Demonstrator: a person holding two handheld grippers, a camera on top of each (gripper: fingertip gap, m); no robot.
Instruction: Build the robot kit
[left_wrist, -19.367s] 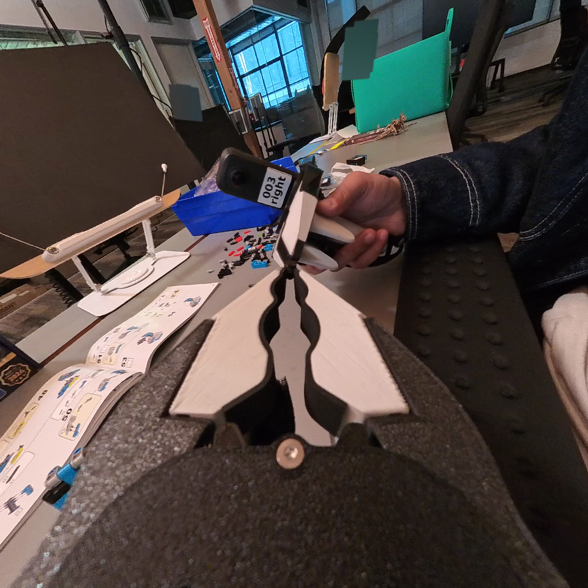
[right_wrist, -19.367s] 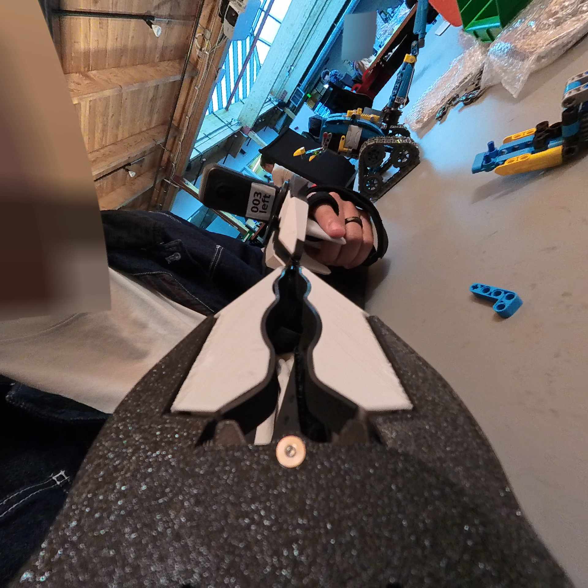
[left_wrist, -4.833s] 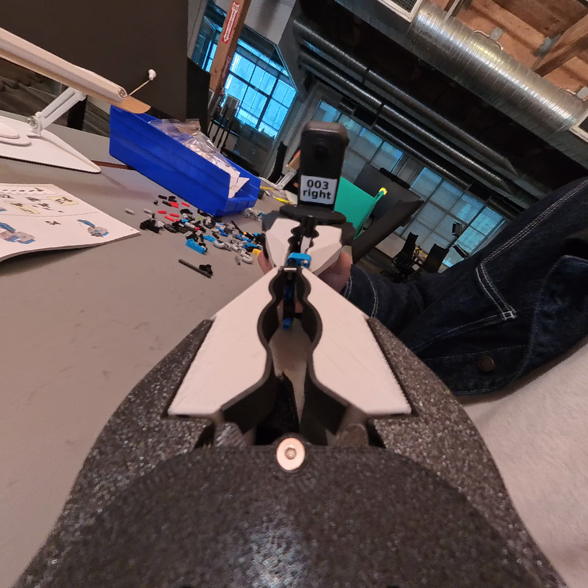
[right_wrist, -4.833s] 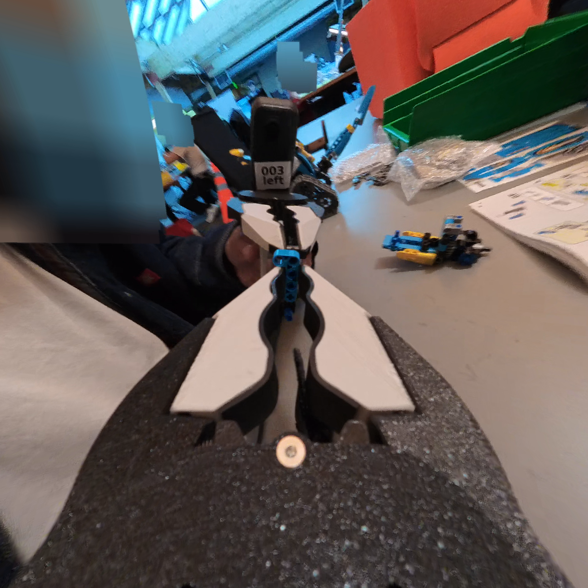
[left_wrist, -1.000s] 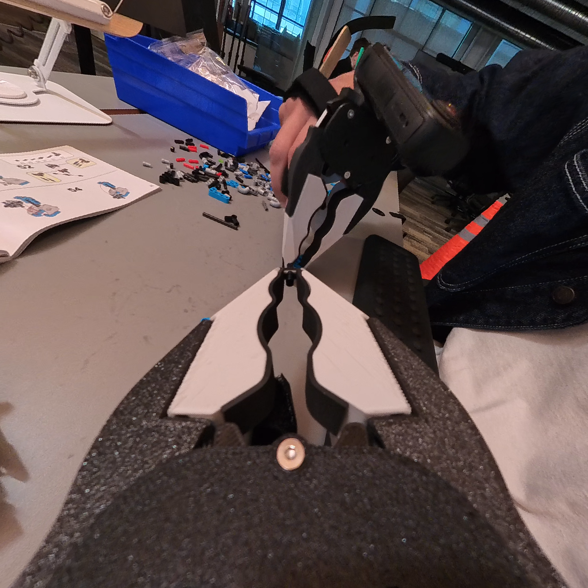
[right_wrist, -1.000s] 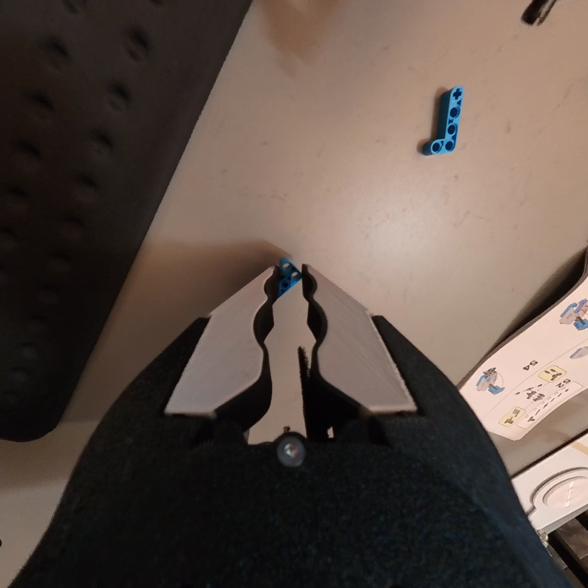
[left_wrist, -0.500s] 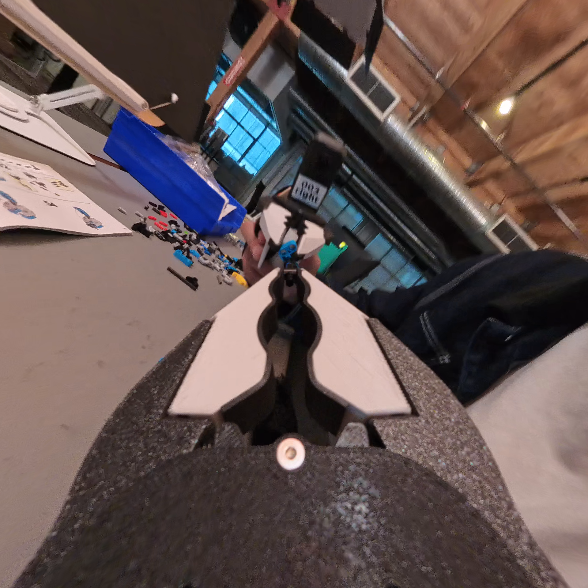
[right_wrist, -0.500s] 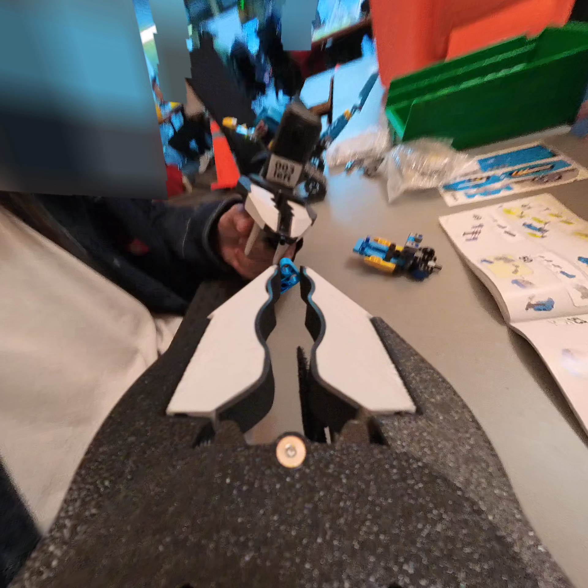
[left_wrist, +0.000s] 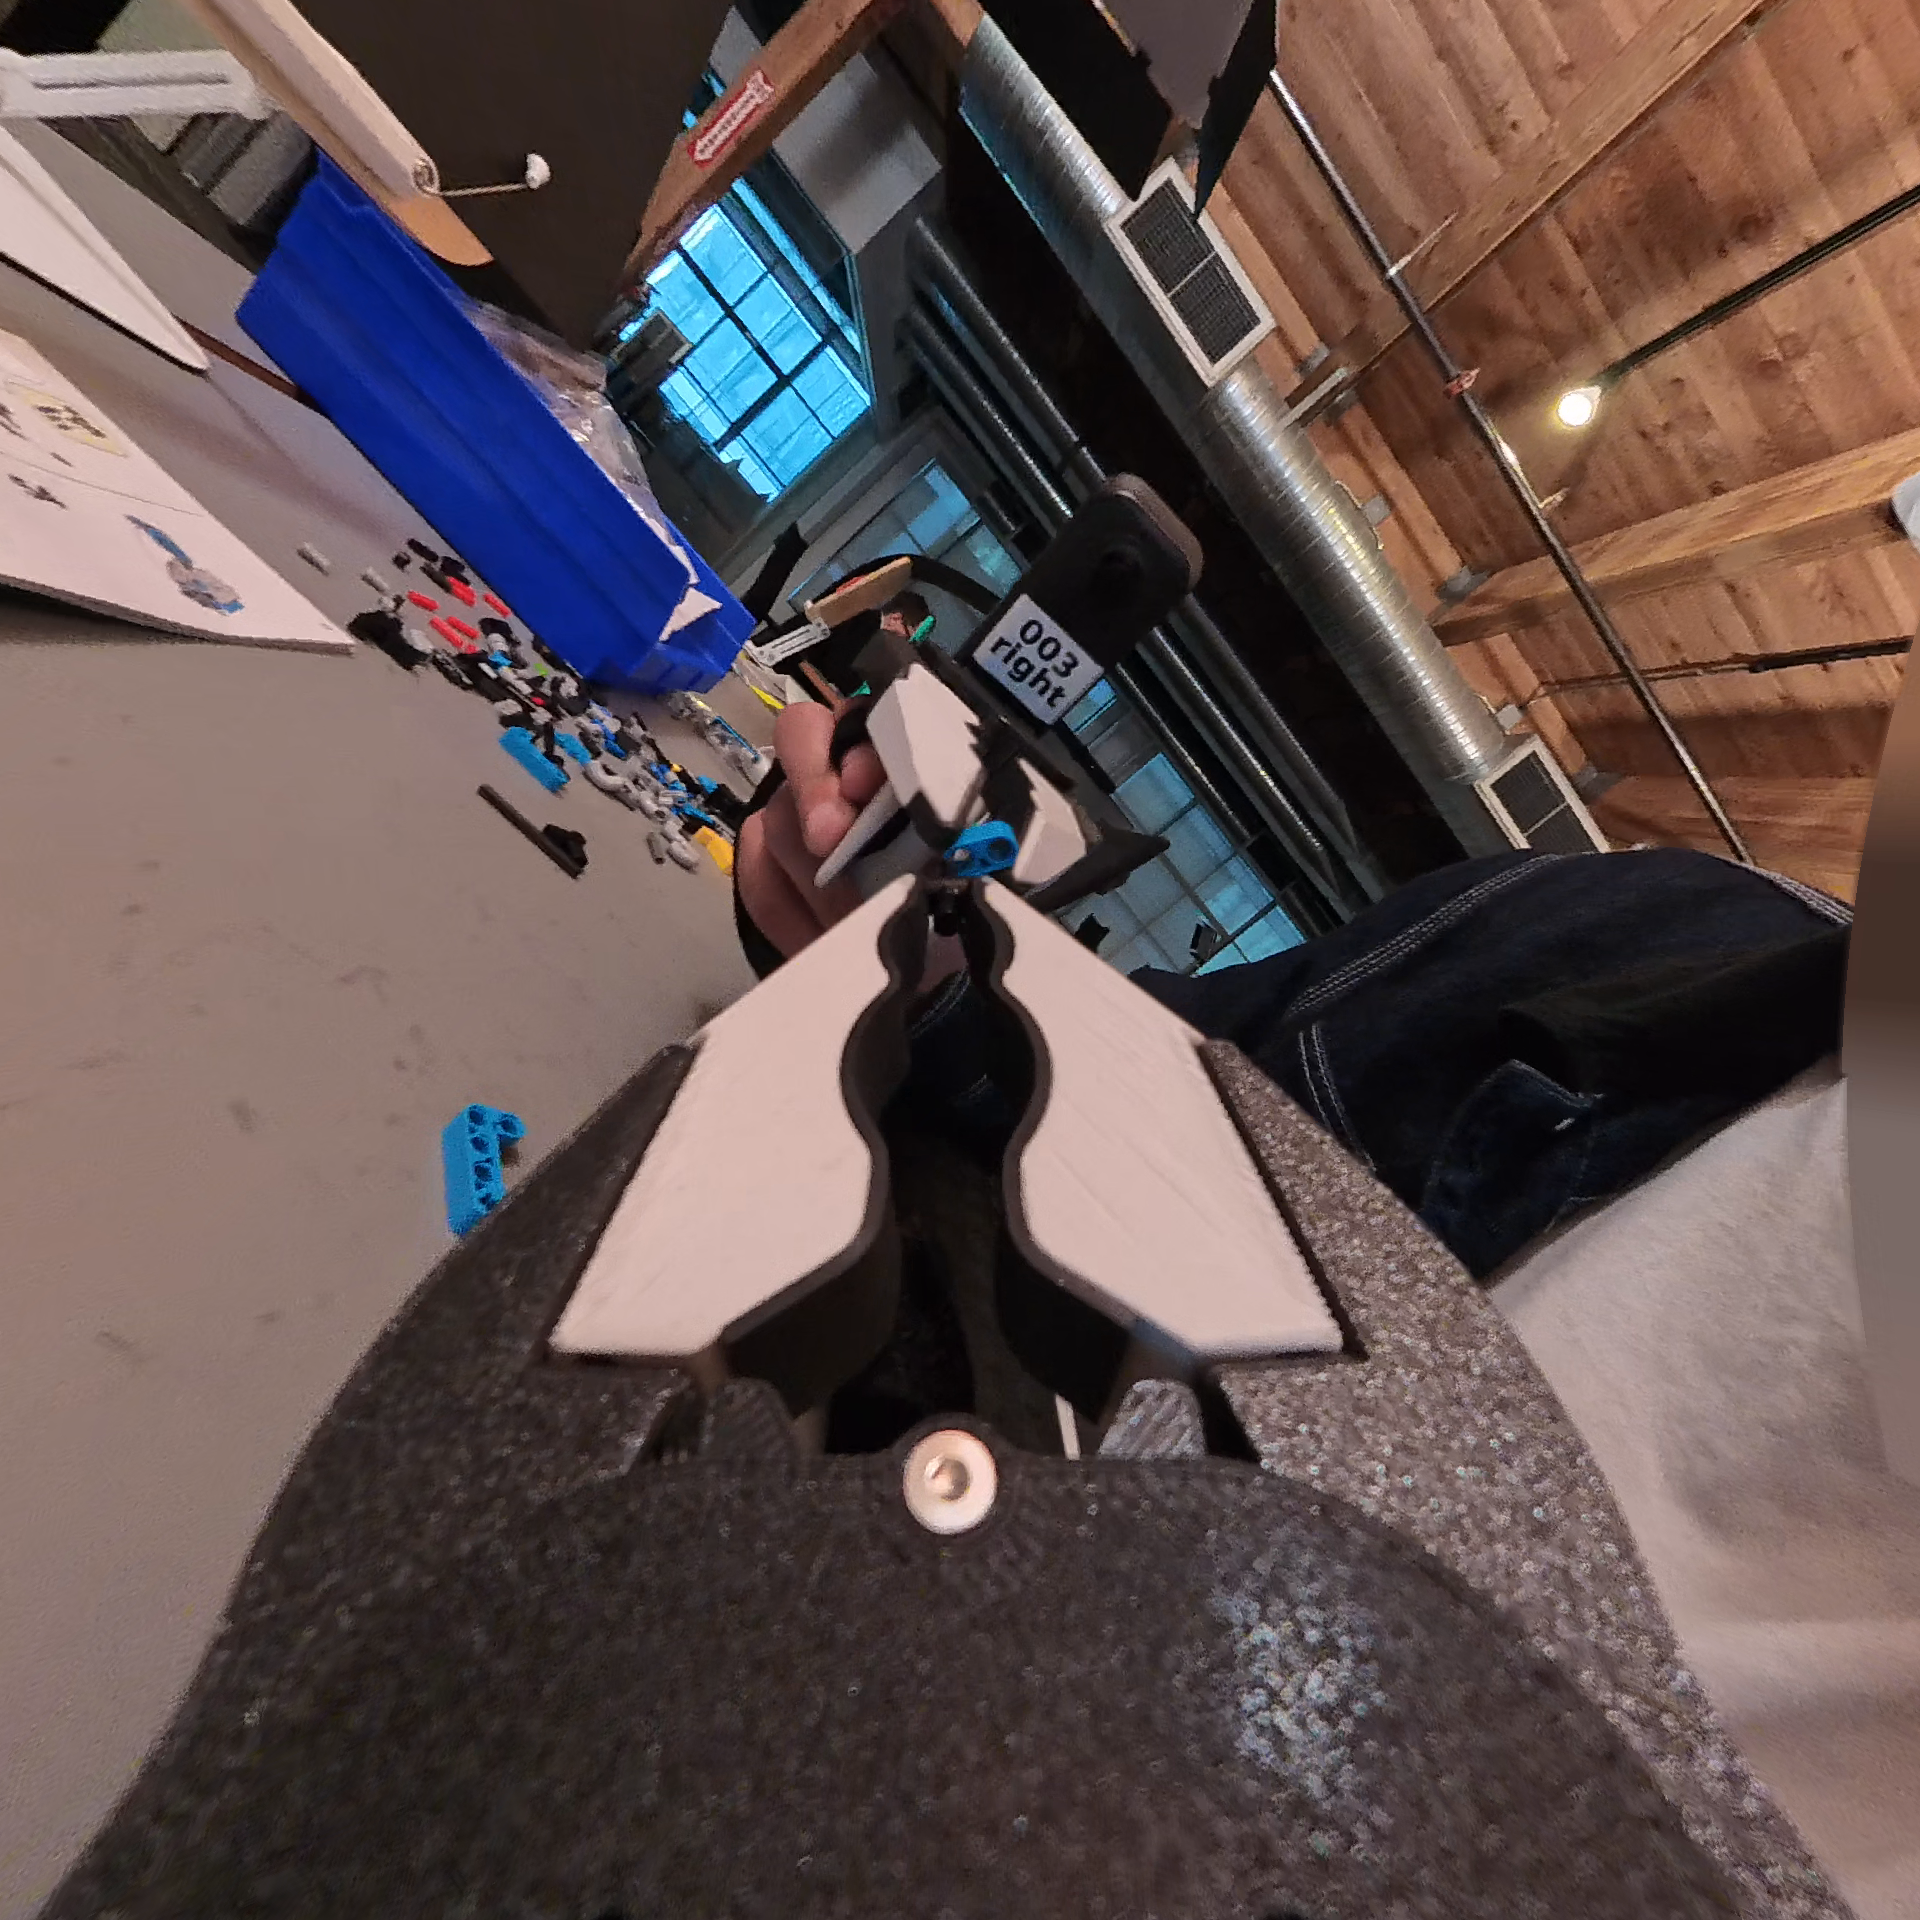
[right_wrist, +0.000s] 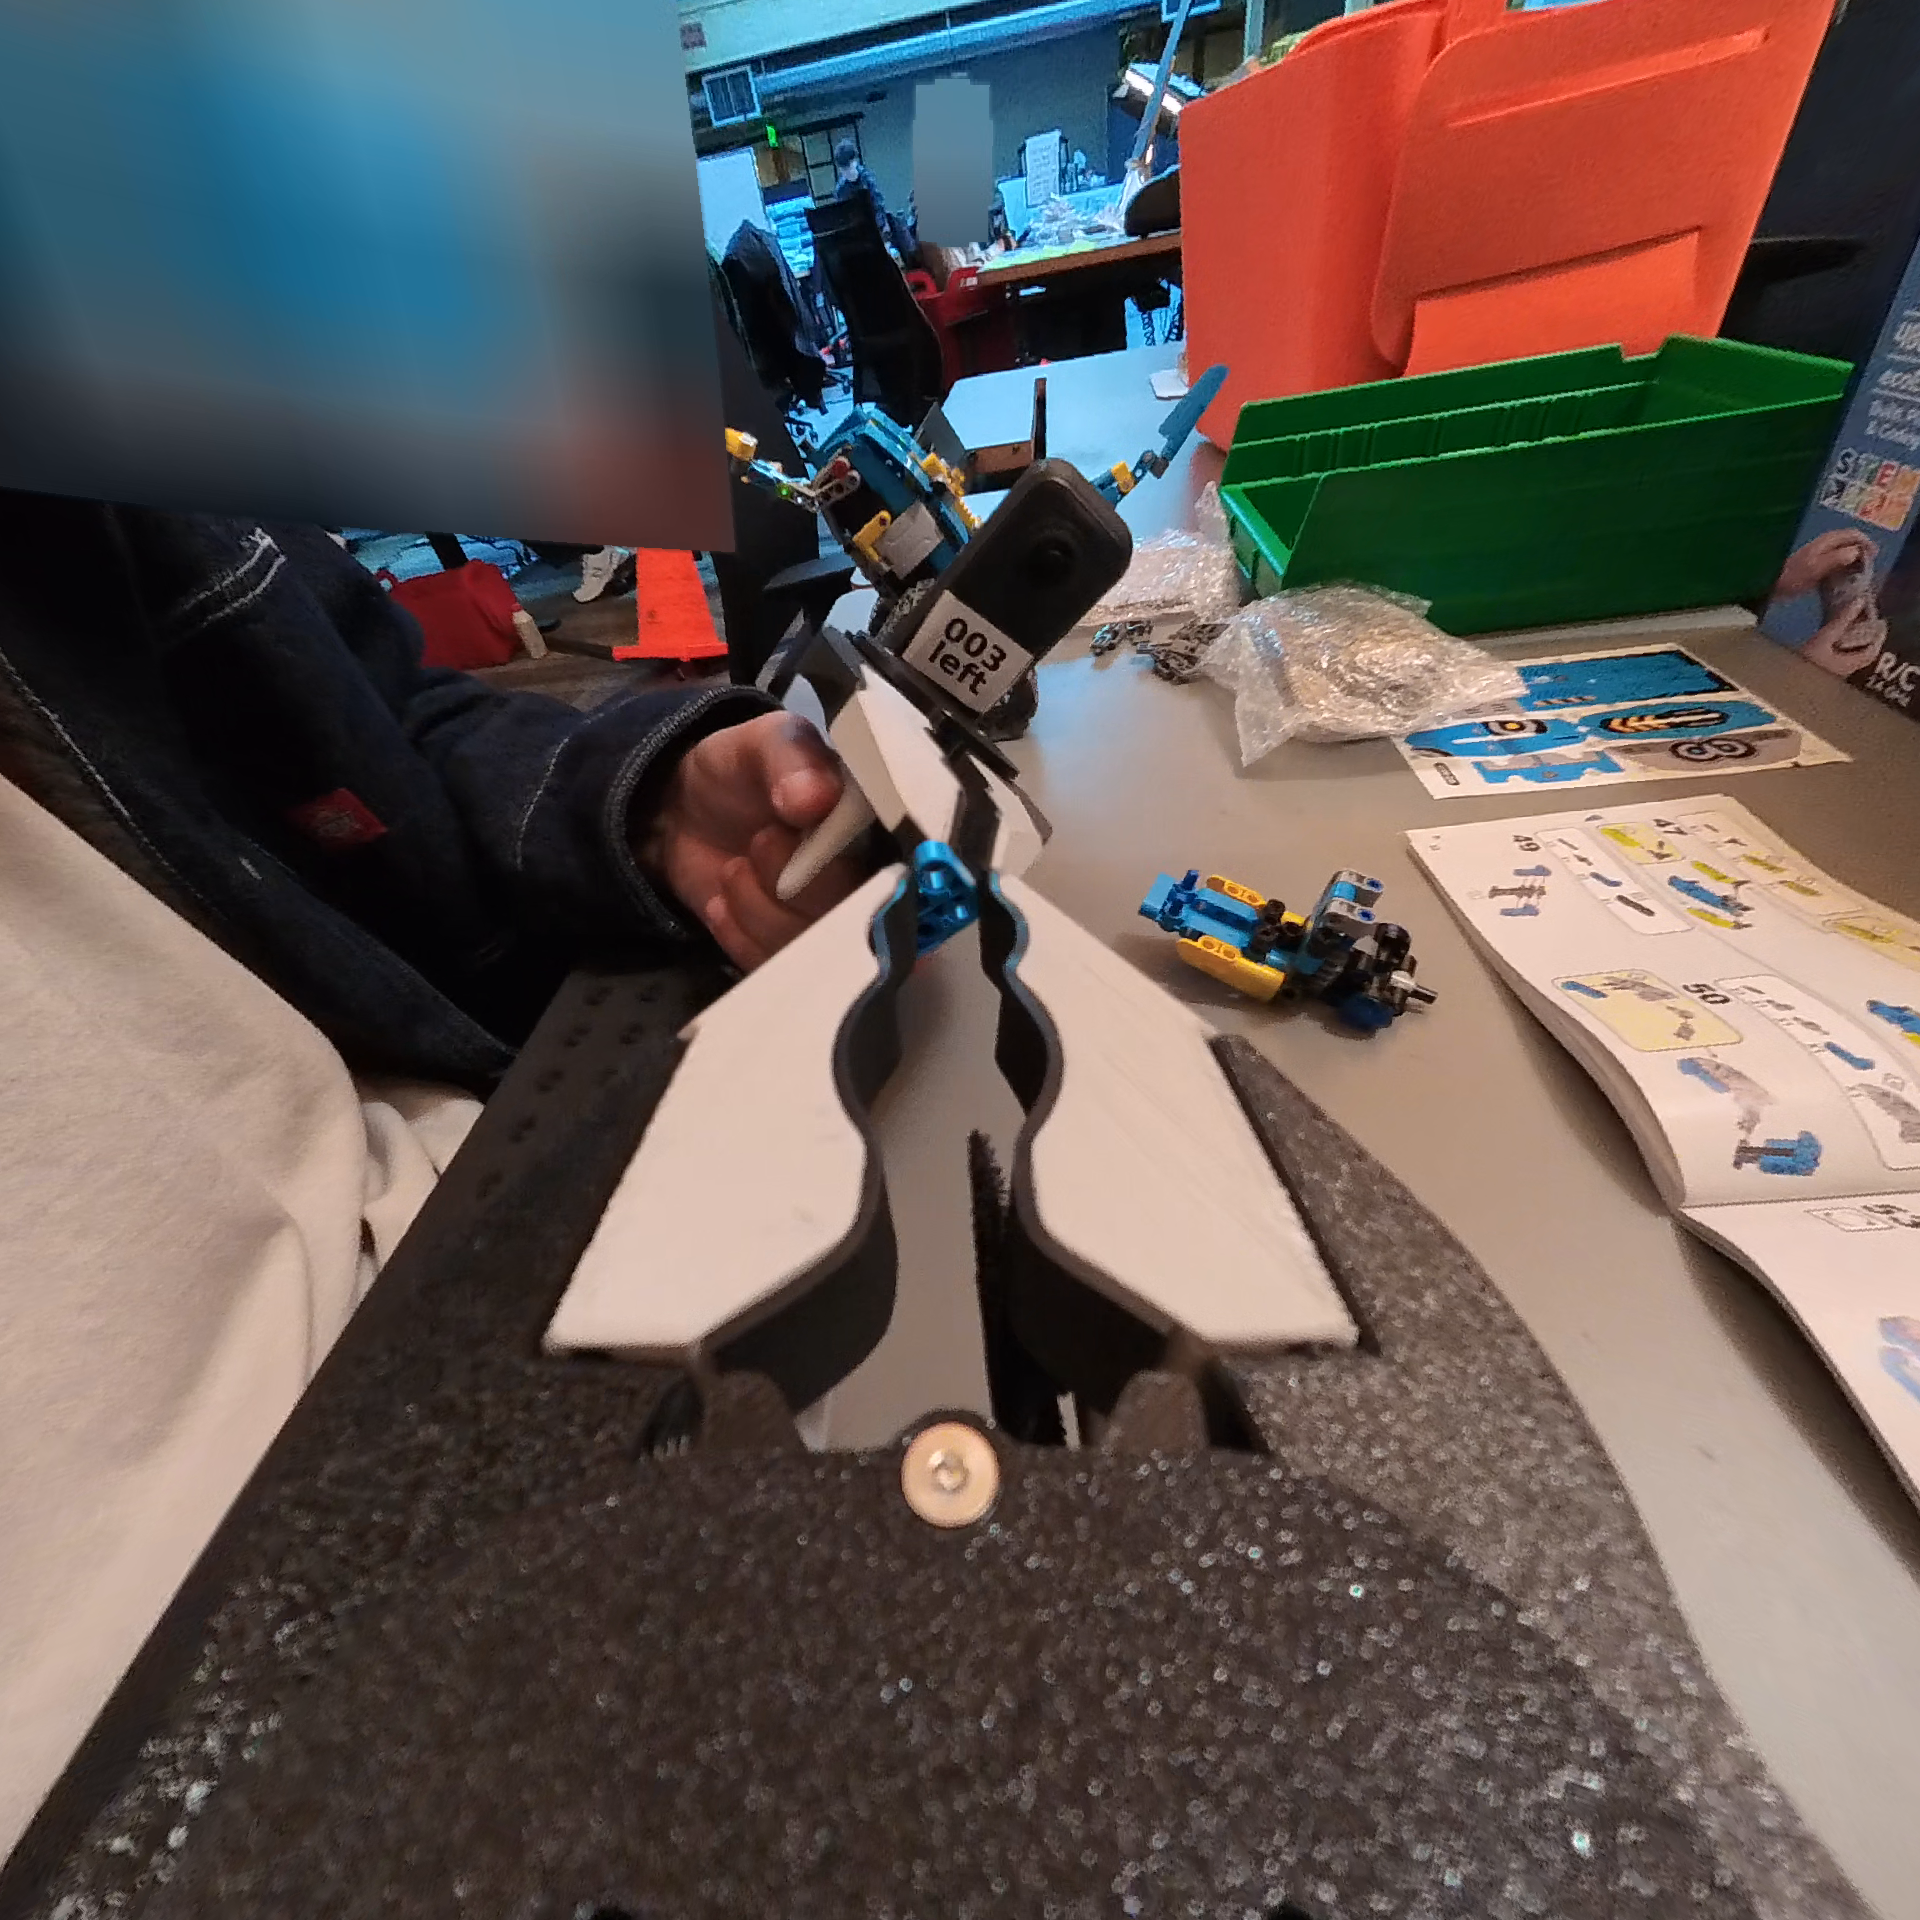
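My right gripper (right_wrist: 943, 891) is shut on a small blue beam with holes (right_wrist: 940, 904), held above the grey table (right_wrist: 1351, 1143). My left gripper (left_wrist: 942, 906) faces it tip to tip and is shut on a small black pin (left_wrist: 943, 916). The pin sits right at the blue beam (left_wrist: 982, 847). In the left wrist view the right gripper (left_wrist: 961, 821) shows in a person's hand. In the right wrist view the left gripper (right_wrist: 961, 831) shows in the other hand. A second blue L-shaped beam (left_wrist: 473, 1164) lies on the table beside my left gripper.
A blue bin (left_wrist: 468, 457) and a scatter of small loose pieces (left_wrist: 540, 707) lie beyond an open instruction booklet (right_wrist: 1714, 987). A small blue and yellow model (right_wrist: 1288, 951), a plastic bag (right_wrist: 1340, 655), a green bin (right_wrist: 1538, 478) and a black dimpled pad (right_wrist: 582, 1049) are nearby. Only a small space, under 4 cm, lies between the two pairs of fingers.
One second ago my right gripper pointed down at the table with the blue beam. It has swung up to face my left gripper, and the two tips have come together.
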